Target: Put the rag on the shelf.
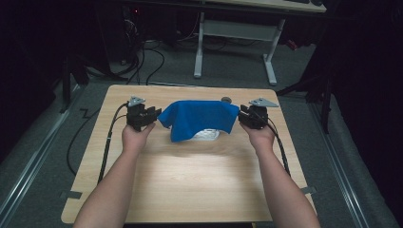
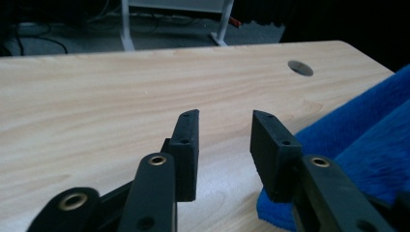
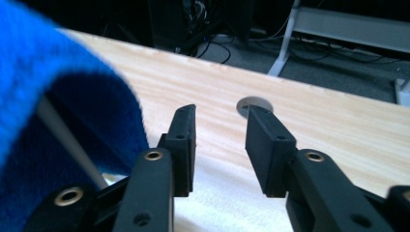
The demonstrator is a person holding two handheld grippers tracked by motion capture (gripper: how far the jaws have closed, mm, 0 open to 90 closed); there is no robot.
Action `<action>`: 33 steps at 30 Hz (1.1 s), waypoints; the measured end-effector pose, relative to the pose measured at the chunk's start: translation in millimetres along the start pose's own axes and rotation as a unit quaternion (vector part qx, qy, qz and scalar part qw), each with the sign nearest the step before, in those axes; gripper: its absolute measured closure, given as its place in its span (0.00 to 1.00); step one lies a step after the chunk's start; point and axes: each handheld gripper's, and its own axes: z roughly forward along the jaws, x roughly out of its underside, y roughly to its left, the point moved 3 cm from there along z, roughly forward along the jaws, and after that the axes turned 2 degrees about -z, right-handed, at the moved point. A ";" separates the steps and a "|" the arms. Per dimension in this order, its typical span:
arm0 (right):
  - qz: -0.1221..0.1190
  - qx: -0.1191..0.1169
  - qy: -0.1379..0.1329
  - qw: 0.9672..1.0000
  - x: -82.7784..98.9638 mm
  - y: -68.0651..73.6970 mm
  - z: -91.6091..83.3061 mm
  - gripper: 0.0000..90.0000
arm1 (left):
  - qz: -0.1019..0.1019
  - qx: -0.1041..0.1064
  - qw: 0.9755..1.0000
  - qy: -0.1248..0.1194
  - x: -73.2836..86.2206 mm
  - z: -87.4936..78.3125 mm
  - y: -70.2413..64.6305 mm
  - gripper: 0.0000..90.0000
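A blue cloth (image 1: 199, 118) lies draped over a white object (image 1: 206, 134) at the far middle of the tabletop (image 1: 190, 180), directly between the two grippers; the left gripper (image 1: 151, 115) sits just beside the cloth's left corner, the right gripper (image 1: 243, 115) just beside its right edge; each gripper has its jaws apart with nothing between them, the cloth resting free of both. The cloth's long axis runs from one gripper across to the other, so either hand is about equally near its own end; any next grasp would likely turn on closing inward toward the cloth along that line. From the left gripper view the cloth (image 2: 358, 145) bulks beside the right-hand jaw; from the right gripper view it hangs beside the left-hand jaw (image 3: 58, 106). What the white object under the cloth is cannot be made out; the room beyond the tabletop is dark.
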 end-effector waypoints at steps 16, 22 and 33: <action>-0.001 0.014 0.008 1.000 3.0 -7.6 -15.6 0.60 | 0.023 -0.027 0.999 0.001 0.6 -19.5 -2.0 0.60; -0.003 0.013 0.002 1.000 12.3 -7.2 -35.0 0.56 | 0.020 -0.022 1.000 -0.008 10.6 -36.0 -4.2 0.57; -0.042 -0.009 0.006 0.999 28.2 16.6 -72.4 0.39 | 0.020 -0.001 1.000 -0.010 46.8 -78.7 -19.1 0.54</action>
